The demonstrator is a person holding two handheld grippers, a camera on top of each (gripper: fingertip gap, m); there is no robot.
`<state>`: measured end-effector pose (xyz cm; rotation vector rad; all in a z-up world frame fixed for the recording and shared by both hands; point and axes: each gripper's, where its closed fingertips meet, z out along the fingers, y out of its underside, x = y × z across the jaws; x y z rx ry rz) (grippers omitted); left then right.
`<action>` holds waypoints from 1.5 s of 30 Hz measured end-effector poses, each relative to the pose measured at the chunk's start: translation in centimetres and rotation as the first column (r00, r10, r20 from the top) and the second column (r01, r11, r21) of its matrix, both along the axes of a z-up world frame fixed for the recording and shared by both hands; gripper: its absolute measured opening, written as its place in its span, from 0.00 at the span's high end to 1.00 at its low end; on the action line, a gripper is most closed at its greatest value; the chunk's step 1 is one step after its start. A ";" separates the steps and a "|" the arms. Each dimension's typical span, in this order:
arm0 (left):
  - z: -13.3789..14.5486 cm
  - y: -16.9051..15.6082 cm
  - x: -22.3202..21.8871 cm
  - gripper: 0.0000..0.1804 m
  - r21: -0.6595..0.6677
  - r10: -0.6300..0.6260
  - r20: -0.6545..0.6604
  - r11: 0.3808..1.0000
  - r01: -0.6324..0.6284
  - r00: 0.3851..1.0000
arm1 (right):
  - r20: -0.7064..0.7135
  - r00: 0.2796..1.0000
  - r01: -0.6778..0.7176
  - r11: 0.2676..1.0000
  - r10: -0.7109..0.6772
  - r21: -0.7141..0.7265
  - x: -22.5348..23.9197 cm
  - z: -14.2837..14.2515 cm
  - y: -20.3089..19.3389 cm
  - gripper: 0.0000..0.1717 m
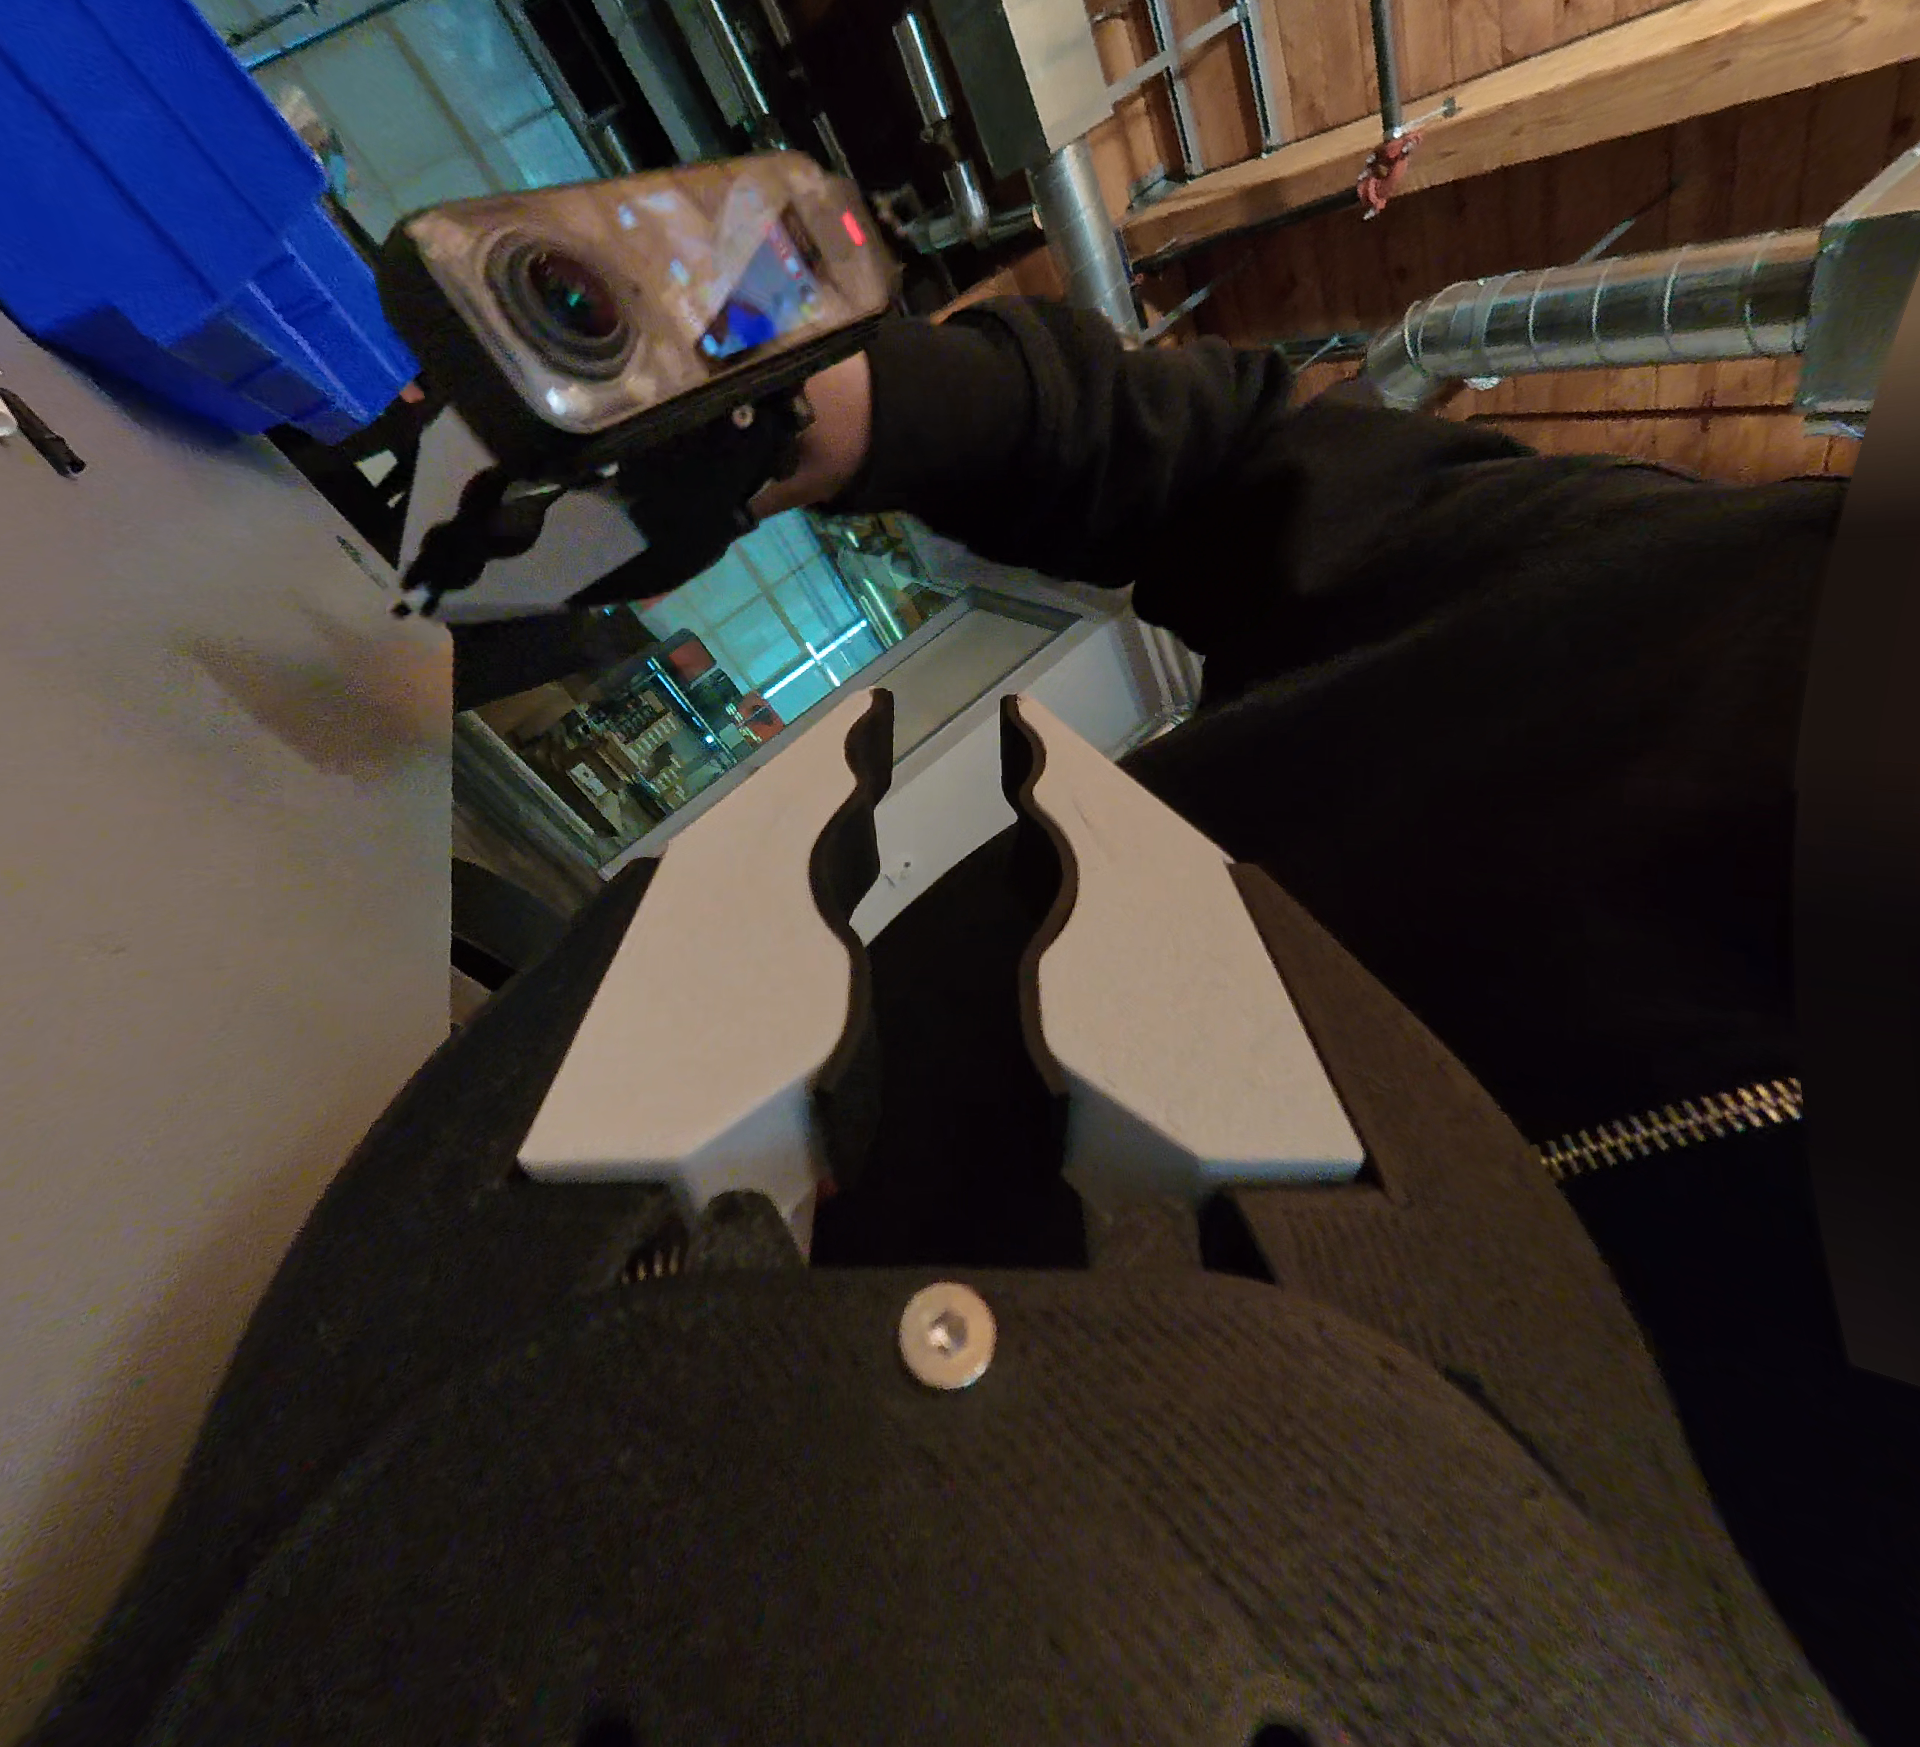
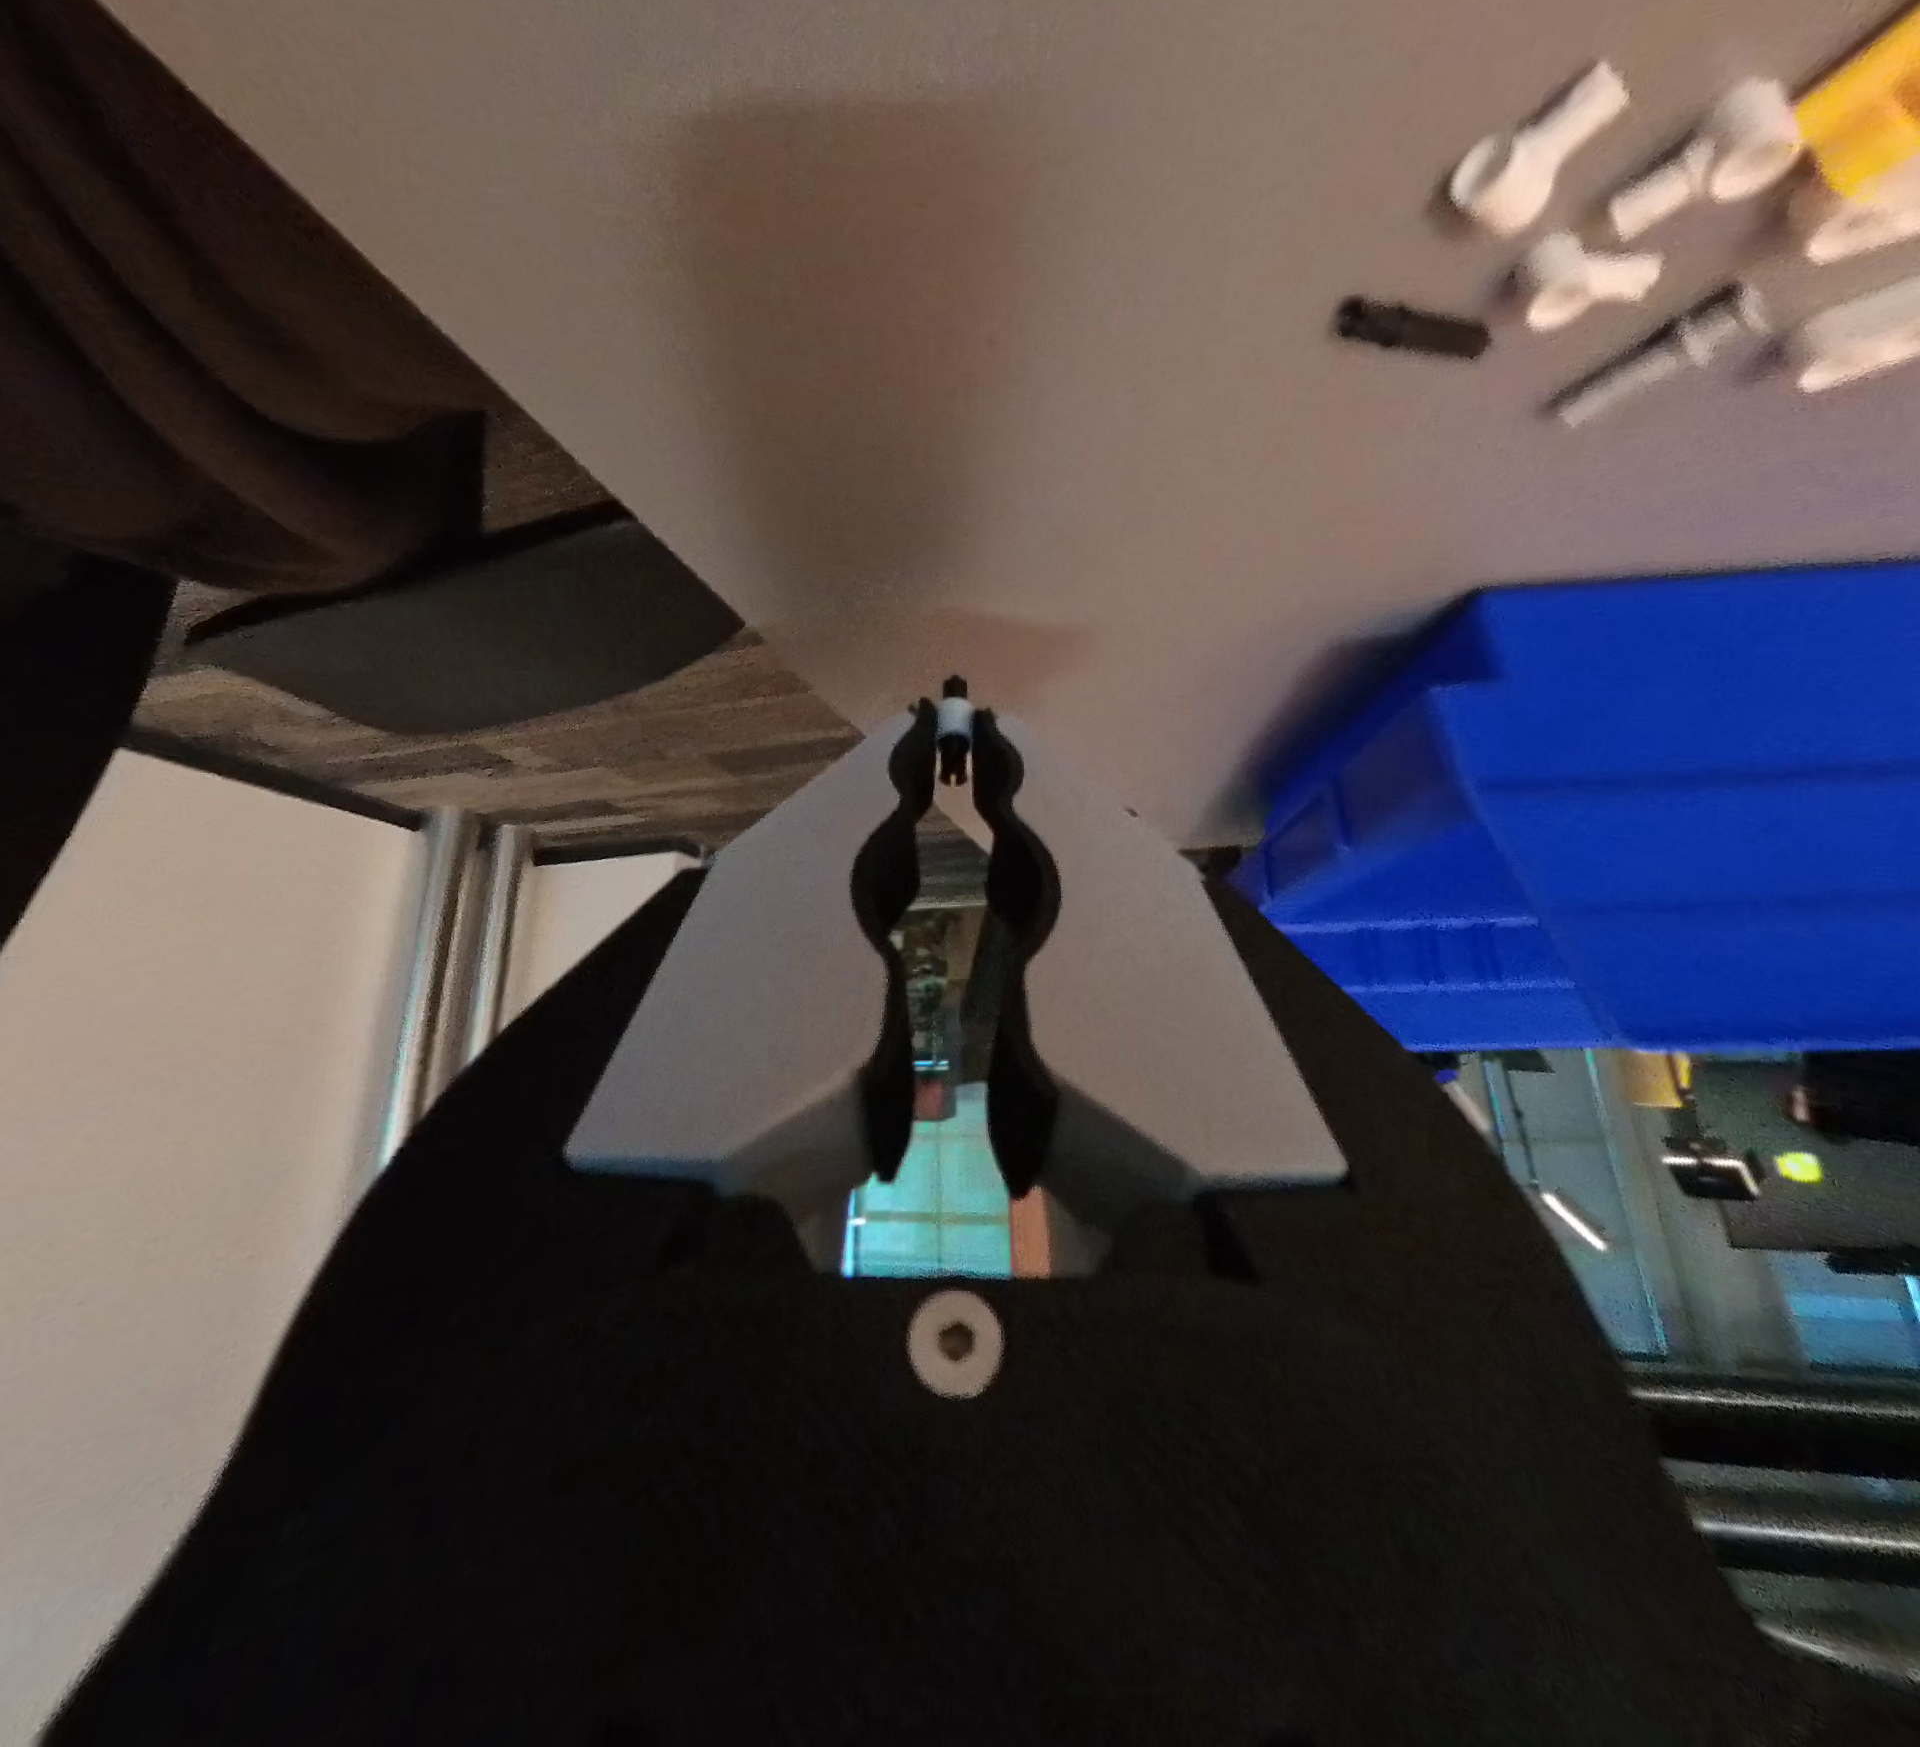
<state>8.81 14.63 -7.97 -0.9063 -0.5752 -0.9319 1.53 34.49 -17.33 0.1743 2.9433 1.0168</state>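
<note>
My right gripper [image 2: 953, 729] is shut on a small black pin with a white sleeve [image 2: 953, 721], pinched at the very fingertips above the white table [image 2: 935, 139]. The left wrist view shows this gripper [image 1: 416, 598] from the front, camera on top, with the small piece at its tips just over the table [image 1: 156, 814]. My left gripper [image 1: 948, 710] is open with nothing between its pads. It is held in the air, tilted, pointing past the table edge toward the person's dark sleeve [image 1: 1143, 450].
A blue bin [image 2: 1610, 814] stands on the table right of my right gripper; it also shows in the left wrist view [image 1: 156, 191]. Several white parts [image 2: 1558, 243], a loose black pin [image 2: 1408, 326] and a yellow thing [image 2: 1860, 128] lie farther off. The left gripper's tips are roughly 25 cm from the right gripper's. To reach the yellow thing [image 2: 1860, 128] in a straight line is about 12 cm for my right fingers, about 25 cm for my left.
</note>
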 end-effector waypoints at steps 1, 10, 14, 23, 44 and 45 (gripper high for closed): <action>0.0 0.0 0.0 0.90 -0.002 -0.001 -0.001 1.000 0.001 1.000 | 0.004 1.000 0.007 1.000 -0.007 0.007 0.0 0.3 0.1 0.97; -0.4 0.4 0.3 0.89 -0.047 0.006 -0.017 0.999 -0.007 1.000 | -0.007 0.999 0.038 0.981 -0.040 -0.190 0.6 -1.7 -3.2 0.97; -0.3 0.7 0.3 0.89 -0.054 0.029 -0.046 0.998 -0.031 0.999 | 0.029 0.974 0.198 0.782 -0.225 -0.591 1.2 0.3 -7.9 0.97; -1.1 2.4 -0.5 0.89 -0.138 0.180 -0.102 0.971 -0.194 0.978 | 0.028 0.946 0.083 0.158 -0.322 -0.984 3.6 5.4 -13.8 0.97; 0.7 5.4 1.6 1.00 0.091 0.008 0.088 0.996 -0.016 0.996 | -0.268 0.938 -0.300 -0.127 -0.220 -0.945 8.9 9.0 -14.8 0.97; 0.8 5.4 1.7 1.00 0.100 0.001 0.094 0.995 -0.010 0.996 | -0.275 0.935 -0.310 -0.133 -0.225 -0.941 9.0 9.1 -14.8 0.97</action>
